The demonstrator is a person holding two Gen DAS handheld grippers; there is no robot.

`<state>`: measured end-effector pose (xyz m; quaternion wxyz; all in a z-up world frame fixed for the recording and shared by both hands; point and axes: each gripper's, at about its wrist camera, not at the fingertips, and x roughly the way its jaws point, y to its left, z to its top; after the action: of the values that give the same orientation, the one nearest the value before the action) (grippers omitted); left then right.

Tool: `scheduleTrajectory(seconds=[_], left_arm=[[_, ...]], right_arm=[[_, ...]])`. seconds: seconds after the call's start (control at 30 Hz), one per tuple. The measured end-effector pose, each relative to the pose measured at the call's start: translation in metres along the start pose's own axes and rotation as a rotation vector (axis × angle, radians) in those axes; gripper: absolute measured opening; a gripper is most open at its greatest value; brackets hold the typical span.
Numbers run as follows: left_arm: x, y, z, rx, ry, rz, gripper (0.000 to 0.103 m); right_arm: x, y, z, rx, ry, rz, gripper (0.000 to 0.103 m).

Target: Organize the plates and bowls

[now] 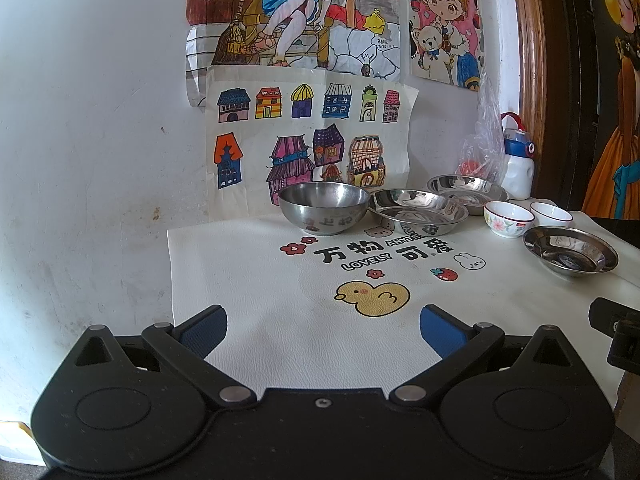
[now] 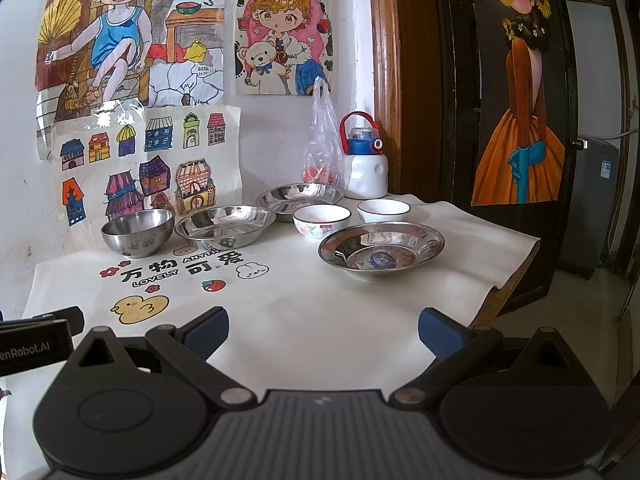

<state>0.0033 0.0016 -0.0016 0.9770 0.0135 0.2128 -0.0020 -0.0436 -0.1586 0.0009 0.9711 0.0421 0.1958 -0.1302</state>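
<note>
A steel bowl [image 1: 324, 208] [image 2: 138, 232] stands at the back left of the white mat. Beside it is a steel plate [image 1: 418, 210] [image 2: 226, 226], a second steel plate [image 1: 466, 192] [image 2: 300, 198] behind, and a third [image 1: 570, 250] [image 2: 382, 248] nearer at the right. Two white ceramic bowls stand between them, a flowered one [image 1: 508, 220] [image 2: 322, 222] and a plain one [image 1: 551, 214] [image 2: 384, 210]. My left gripper [image 1: 323, 330] is open and empty over the mat's near edge. My right gripper [image 2: 323, 330] is open and empty, well short of the dishes.
A white and blue water bottle [image 2: 366, 164] and a plastic bag [image 2: 322, 148] stand against the wall at the back right. Drawings hang on the wall [image 1: 100, 120]. The table's right edge [image 2: 516, 276] drops to the floor beside a dark door.
</note>
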Motion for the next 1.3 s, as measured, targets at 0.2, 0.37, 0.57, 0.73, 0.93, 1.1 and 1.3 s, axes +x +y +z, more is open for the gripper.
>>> scheduleTrajectory(seconds=[0.2, 0.37, 0.57, 0.73, 0.93, 1.1, 1.3], left_arm=[[0.0, 0.0, 0.001, 0.001, 0.003, 0.0, 0.102], [0.003, -0.002, 0.006, 0.014, -0.008, -0.006, 0.102], [0.017, -0.003, 0.03, 0.002, -0.017, -0.043, 0.102], [0.037, -0.012, 0.055, 0.026, -0.016, -0.07, 0.102], [0.068, -0.026, 0.089, 0.065, 0.007, -0.138, 0.102], [0.105, -0.04, 0.121, 0.109, 0.032, -0.182, 0.102], [0.162, -0.057, 0.159, 0.106, 0.1, -0.257, 0.102]], right_arm=[[0.002, 0.0, 0.0, -0.006, 0.0, 0.002, 0.103], [0.007, -0.002, 0.012, -0.041, -0.03, 0.015, 0.103], [0.025, -0.014, 0.036, -0.065, -0.07, 0.028, 0.103], [0.051, -0.024, 0.059, -0.099, -0.063, 0.076, 0.103], [0.088, -0.038, 0.089, -0.132, -0.045, 0.14, 0.103], [0.127, -0.051, 0.113, -0.158, -0.013, 0.194, 0.103], [0.185, -0.065, 0.144, -0.202, 0.029, 0.225, 0.103]])
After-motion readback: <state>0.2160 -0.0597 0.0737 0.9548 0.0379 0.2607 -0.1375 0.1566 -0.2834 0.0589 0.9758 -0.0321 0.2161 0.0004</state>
